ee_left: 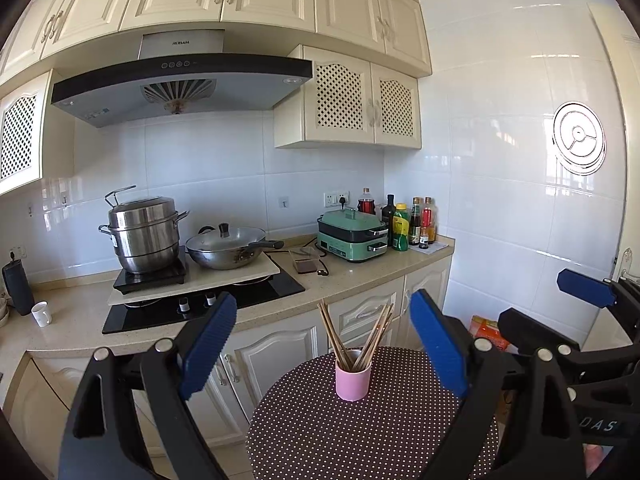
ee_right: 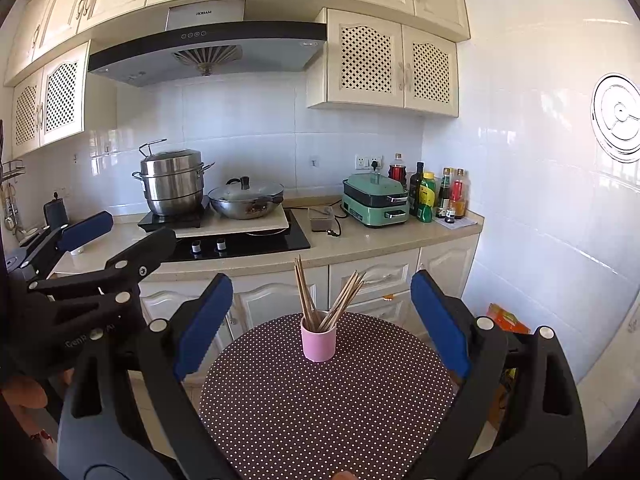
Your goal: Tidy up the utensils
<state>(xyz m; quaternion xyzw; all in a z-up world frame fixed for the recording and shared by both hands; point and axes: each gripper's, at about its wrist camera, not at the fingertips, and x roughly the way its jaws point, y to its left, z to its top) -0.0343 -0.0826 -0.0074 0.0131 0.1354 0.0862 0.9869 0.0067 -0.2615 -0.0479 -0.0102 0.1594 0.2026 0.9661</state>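
Both wrist views look forward, slightly downward, over round dotted table (ee_left: 304,432) toward kitchen counter (ee_left: 352,276); left view sits further left; both share pink cup (ee_right: 318,341).

Left tongs (ee_left: 324,344): jaws spread wide, blue pads facing each other, nothing between them, held level and pointing forward. Right tongs (ee_right: 322,320): same, jaws wide apart, empty. The two sit side by side, near each other, at similar height.
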